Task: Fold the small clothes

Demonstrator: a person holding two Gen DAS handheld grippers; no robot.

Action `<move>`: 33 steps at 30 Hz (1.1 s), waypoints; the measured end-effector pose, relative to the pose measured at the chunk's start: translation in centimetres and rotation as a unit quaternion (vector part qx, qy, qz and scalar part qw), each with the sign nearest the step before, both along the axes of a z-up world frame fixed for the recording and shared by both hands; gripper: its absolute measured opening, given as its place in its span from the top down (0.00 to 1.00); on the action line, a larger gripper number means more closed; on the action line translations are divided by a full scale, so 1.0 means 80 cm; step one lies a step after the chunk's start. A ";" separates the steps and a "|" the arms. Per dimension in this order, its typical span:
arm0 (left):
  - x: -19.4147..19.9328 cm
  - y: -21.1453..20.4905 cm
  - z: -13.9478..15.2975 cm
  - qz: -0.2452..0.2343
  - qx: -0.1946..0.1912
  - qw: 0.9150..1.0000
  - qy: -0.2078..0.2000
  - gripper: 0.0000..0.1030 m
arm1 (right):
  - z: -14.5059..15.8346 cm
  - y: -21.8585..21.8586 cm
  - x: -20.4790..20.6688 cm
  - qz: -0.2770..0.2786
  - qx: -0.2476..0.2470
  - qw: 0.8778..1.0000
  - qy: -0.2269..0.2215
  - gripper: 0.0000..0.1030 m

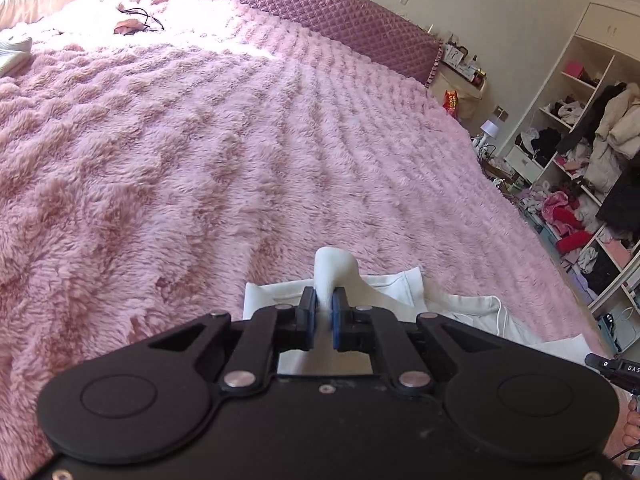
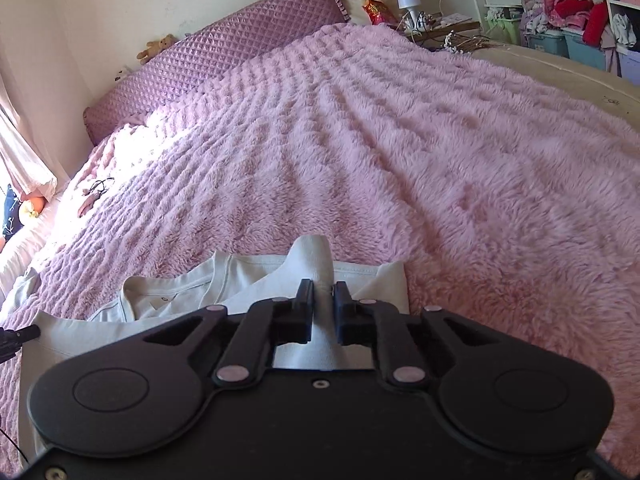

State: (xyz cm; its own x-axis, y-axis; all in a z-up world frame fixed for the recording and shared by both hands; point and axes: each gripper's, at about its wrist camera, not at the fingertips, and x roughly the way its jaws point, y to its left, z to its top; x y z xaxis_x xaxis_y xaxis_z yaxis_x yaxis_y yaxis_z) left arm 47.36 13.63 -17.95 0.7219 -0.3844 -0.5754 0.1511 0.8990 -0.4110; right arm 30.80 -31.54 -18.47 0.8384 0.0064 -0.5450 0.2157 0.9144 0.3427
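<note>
A small white garment [image 1: 400,292] lies on the pink fluffy blanket [image 1: 200,160] near the bed's front edge. My left gripper [image 1: 324,308] is shut on a pinched fold of the garment, which sticks up past the fingertips. In the right wrist view the same white garment [image 2: 180,300] shows its neckline to the left. My right gripper [image 2: 323,300] is shut on another pinched fold of it. The tip of the other gripper shows at the frame edge in each view.
A purple quilted headboard [image 1: 320,12] runs along the far side of the bed. A cluttered white wardrobe [image 1: 580,140] stands to the right. A nightstand with a lamp [image 2: 408,4] and storage bins [image 2: 560,40] sit beyond the bed. A folded light cloth [image 1: 14,54] and a black cable [image 1: 140,20] lie far left.
</note>
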 end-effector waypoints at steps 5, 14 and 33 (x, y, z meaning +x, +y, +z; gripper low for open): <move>0.040 -0.022 -0.053 0.011 0.056 0.996 0.066 0.86 | -0.046 -0.008 0.028 -0.028 -0.002 0.998 0.061 0.93; -0.049 0.044 -0.009 0.018 -0.005 0.997 0.071 0.57 | -0.007 -0.006 -0.084 0.018 0.008 0.999 0.034 0.60; -0.188 0.061 -0.061 0.027 -0.031 0.987 0.158 0.92 | -0.040 0.035 -0.175 0.033 0.005 0.994 0.101 0.94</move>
State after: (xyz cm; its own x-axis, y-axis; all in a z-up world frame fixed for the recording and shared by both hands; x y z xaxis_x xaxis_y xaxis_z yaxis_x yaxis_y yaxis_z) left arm 32.32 18.52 -22.84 0.5295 -0.3920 -0.7523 -0.0404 0.8742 -0.4839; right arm 16.78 -28.75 -21.68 0.7093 0.0634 -0.7020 0.2212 0.9256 0.3071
